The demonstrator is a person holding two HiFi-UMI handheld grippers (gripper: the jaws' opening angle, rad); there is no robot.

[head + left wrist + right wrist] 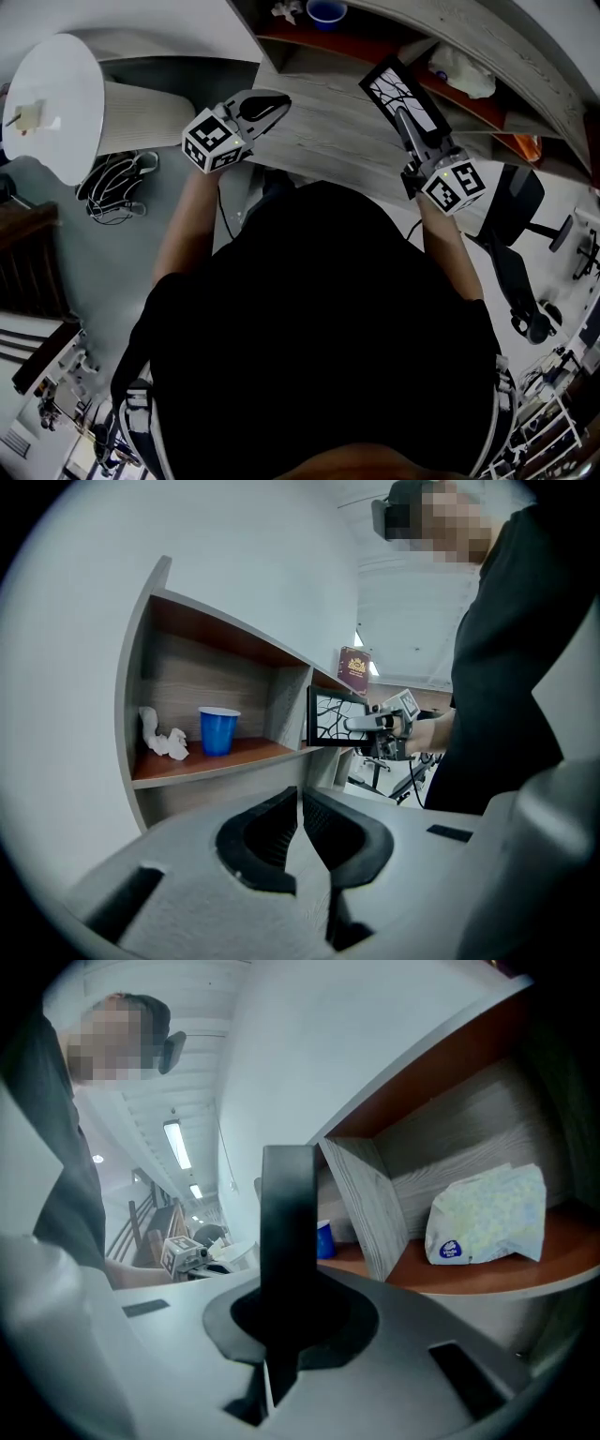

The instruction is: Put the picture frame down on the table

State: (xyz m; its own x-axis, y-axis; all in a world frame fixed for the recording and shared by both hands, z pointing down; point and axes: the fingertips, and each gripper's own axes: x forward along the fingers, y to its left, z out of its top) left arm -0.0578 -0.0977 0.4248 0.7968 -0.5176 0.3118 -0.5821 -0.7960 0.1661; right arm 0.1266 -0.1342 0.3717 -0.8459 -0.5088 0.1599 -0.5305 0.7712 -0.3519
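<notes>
Right gripper view shows my right gripper (281,1330) pinching the black picture frame (286,1213) edge-on. By the desk's (323,141) left edge, my left gripper (279,103) is pressed together, empty.

bench (319,122): grey wood-grain, set against a white wall (234,555) | shelf unit (211,761): grey sides, red-brown boards, a blue cup (218,731) and a tissue pack (487,1215) kept on them | floor (103,272): grey-green, cables (117,183) left lying | black office chair (520,202): seen at right | ceiling strip lights (175,1144): lit
</notes>
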